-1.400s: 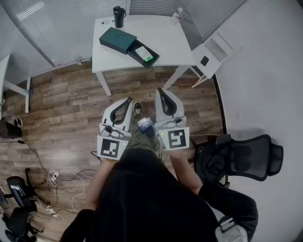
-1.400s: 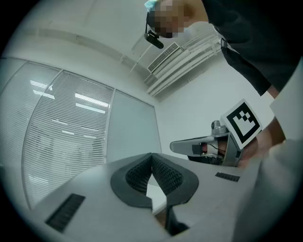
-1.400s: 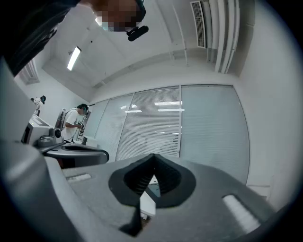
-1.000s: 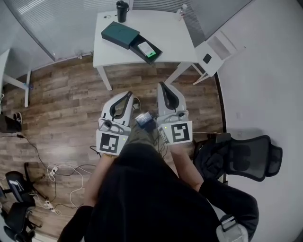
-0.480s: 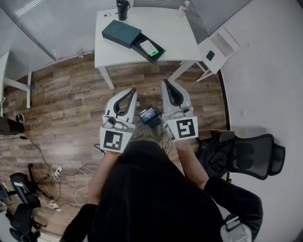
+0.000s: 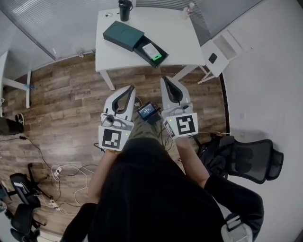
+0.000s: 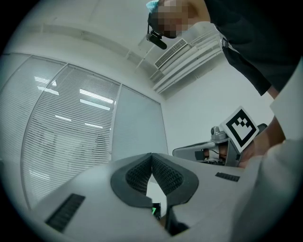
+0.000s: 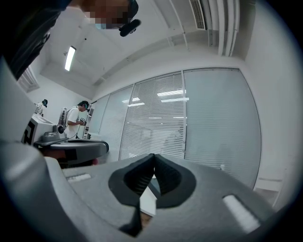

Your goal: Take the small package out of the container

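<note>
while the person stands well back from the white table (image 6: 182, 40), both grippers are held out in front of the body, side by side. left gripper (image 6: 130, 89): jaws pressed together at the tips, empty. right gripper (image 6: 164, 80): jaws pressed together too, empty. small package (image 6: 152, 51), white with green, lies in the open tray of the dark green container (image 6: 122, 35) on the table, well apart from both grippers. black cup (image 6: 125, 9) at the table's far edge. office chair (image 6: 248, 158) at right.
</note>
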The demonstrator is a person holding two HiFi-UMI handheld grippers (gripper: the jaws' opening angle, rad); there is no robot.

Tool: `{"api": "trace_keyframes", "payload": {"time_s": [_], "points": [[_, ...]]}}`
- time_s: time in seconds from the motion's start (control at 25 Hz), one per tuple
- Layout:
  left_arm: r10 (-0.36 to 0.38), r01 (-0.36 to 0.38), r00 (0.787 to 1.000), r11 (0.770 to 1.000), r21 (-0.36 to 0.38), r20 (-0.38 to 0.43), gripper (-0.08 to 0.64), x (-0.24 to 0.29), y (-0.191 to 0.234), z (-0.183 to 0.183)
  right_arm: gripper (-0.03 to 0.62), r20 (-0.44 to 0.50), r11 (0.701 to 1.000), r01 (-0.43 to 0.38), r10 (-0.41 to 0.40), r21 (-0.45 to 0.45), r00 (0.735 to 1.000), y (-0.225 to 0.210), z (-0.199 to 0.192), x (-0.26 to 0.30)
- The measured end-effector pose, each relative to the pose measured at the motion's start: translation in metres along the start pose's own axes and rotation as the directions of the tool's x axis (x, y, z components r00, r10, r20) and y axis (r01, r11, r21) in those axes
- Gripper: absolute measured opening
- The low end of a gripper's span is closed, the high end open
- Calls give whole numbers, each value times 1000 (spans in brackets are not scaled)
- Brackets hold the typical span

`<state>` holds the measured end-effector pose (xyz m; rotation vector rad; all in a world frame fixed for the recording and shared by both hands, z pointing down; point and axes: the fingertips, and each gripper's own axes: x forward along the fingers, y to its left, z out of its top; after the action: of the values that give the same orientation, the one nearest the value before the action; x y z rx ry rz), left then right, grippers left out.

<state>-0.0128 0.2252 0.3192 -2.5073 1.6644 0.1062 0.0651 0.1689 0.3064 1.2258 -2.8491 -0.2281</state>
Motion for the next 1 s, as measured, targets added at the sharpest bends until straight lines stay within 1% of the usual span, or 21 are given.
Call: {"api": "trace_keyframes", "payload": {"time_s": [0.24,0.52,0.68,0.8,1.0], "points": [[-2,2,1000,1000,1,6,0,32,23,-6,-3,-3,1000,-9,9,-3,1000,-17,-3,32],[-21,21,1000,1000,-20,-4,0,79,41,-16,-3,-30,1000,13,-13,9,999,-55,-16,65],[-21,21,1000,1000,-14,-13,0,107,54,-21,-3,-50,1000,13,-13,17,999,-78,-27,88],[-13,12,1000,1000,-20,-22,0,128,66,-24,-3,-84,1000,1,-1,8,996,-94,-40,107],[10,-12,998,999,-33,-55,0,161,85,-26,-3,-170,997,-55,46,-53,984,-118,-72,140]]}}
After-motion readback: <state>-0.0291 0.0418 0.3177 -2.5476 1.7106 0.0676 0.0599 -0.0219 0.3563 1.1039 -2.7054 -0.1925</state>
